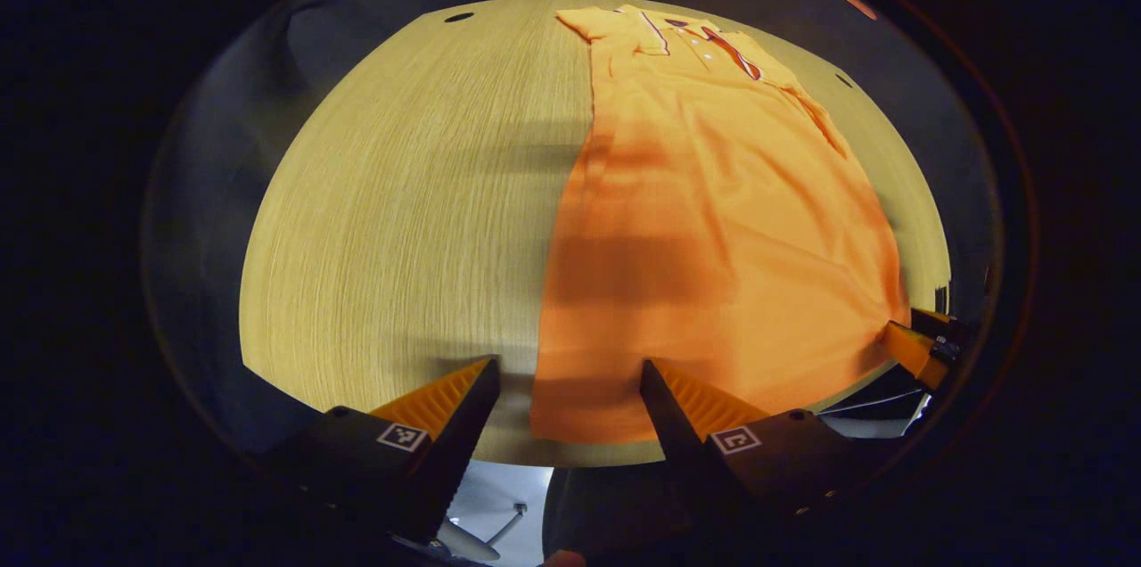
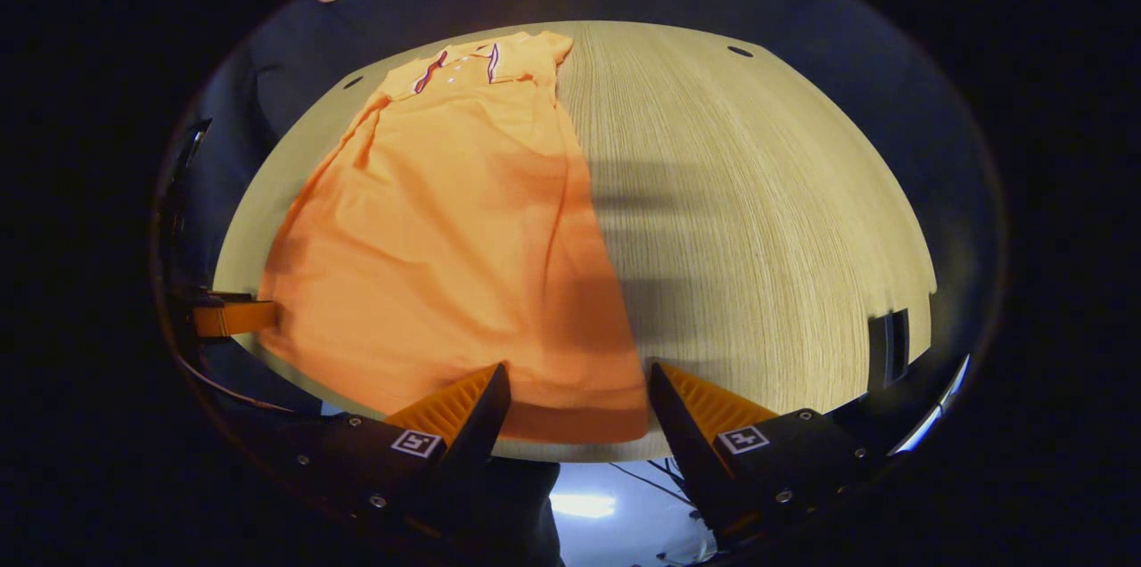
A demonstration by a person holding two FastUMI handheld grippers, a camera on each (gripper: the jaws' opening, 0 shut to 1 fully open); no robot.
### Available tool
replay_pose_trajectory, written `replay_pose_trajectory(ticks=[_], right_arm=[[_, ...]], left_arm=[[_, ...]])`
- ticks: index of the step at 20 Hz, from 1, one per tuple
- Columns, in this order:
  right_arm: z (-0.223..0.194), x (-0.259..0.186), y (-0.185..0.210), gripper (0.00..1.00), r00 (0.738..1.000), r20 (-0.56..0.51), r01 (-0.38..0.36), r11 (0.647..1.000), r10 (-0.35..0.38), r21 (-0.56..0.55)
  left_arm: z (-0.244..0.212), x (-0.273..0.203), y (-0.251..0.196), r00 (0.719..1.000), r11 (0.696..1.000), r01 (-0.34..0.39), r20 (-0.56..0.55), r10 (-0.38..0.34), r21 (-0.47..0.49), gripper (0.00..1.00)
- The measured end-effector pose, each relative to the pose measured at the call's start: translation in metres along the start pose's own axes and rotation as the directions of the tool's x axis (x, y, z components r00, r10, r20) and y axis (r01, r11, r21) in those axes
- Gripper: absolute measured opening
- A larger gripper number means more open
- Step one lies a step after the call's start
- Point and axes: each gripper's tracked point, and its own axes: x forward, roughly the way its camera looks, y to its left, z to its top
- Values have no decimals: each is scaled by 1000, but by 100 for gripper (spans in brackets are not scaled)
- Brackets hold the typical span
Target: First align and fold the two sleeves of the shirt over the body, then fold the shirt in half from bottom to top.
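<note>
Two grippers wait at the near end of an orange shirt on a wooden table.

The left gripper (image 1: 570,371) has its fingers wide apart and holds nothing; it hangs over the shirt's near left corner, with one finger over the bare wood and the other over the cloth. The right gripper (image 2: 578,375) is spread apart too, with nothing in it, above the near right corner of the shirt (image 2: 446,246). The shirt lies flat and long on the table (image 2: 758,193), its bottom edge at the near table edge and its collar (image 1: 704,36) at the far end. Both sleeves look folded in over the body. Dark shadows fall across the cloth and the wood.
</note>
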Motion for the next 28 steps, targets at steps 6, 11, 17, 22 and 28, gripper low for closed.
replay_pose_trajectory(ticks=[6,11,17,22,28], right_arm=[[-8,-3,5,65,998,-67,-1,1000,2,8],[-9,-8,23,19,985,-74,-144,981,154,132],[-3,-10,43,3,970,-45,-228,959,239,167],[39,-21,46,3,960,73,-280,942,271,182],[94,-34,63,2,912,203,-395,894,355,212]], left_arm=[[-5,0,-17,1000,998,23,-11,-22,57,86],[-7,0,-26,997,997,81,-12,-81,0,8],[-1,-7,-19,992,990,122,17,-122,-64,1],[36,-27,-21,980,983,167,124,-157,-74,1],[84,-48,-13,962,975,199,211,-176,-95,1]])
